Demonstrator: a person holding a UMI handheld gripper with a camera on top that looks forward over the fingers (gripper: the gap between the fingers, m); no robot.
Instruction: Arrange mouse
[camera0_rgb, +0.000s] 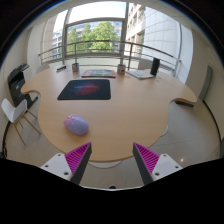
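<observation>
A pale lilac mouse (76, 125) lies on the round wooden table (130, 105), near its front edge, just ahead of and slightly left of my left finger. A dark mouse mat (85, 89) with a purple pattern lies farther back on the table, beyond the mouse. My gripper (112, 158) is open and empty, its magenta pads (80, 157) wide apart over the table's near edge. The mouse is apart from the fingers.
A second mat (98, 73) lies at the table's far side. A laptop and stand (146, 70) sit at the far right. A small dark object (182, 101) lies at the right edge. Chairs (18, 100) stand to the left. A railing and windows lie beyond.
</observation>
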